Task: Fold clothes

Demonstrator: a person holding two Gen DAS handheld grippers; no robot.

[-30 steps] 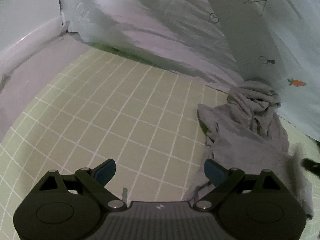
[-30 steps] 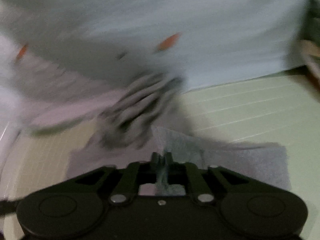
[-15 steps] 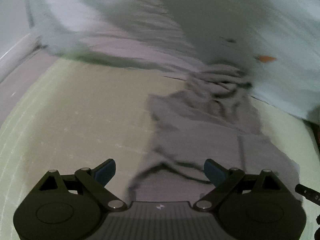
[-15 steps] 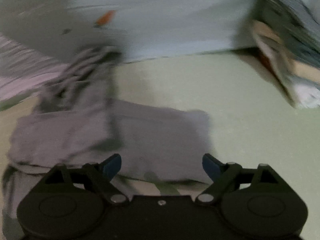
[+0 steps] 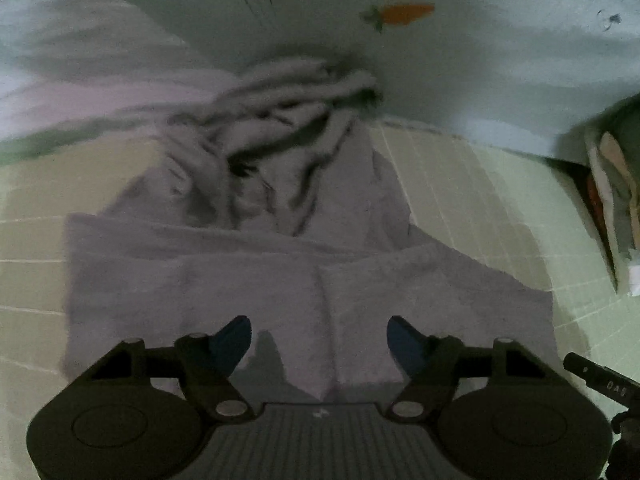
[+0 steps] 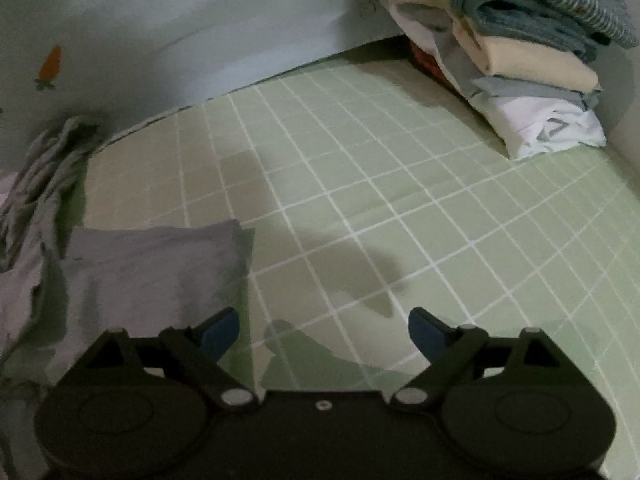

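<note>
Left gripper (image 5: 319,336), jaws just narrowed but empty, hovers over the flattened near end of the grey garment (image 5: 304,280) on the green checked sheet (image 6: 400,208); right gripper (image 6: 324,330) gapes beside it; best to pinch the hem squarely

Right tongs (image 6: 324,330) newly open, off the grey garment (image 6: 148,264); left tongs (image 5: 319,338) narrower.

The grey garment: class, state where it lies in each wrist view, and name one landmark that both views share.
Left wrist view: the grey garment fills the centre, its crumpled end toward the far sheet.
Right wrist view: the grey garment lies at the lower left, beside the left edge.
Shared landmark: the orange carrot print on the pale sheet behind.
</note>
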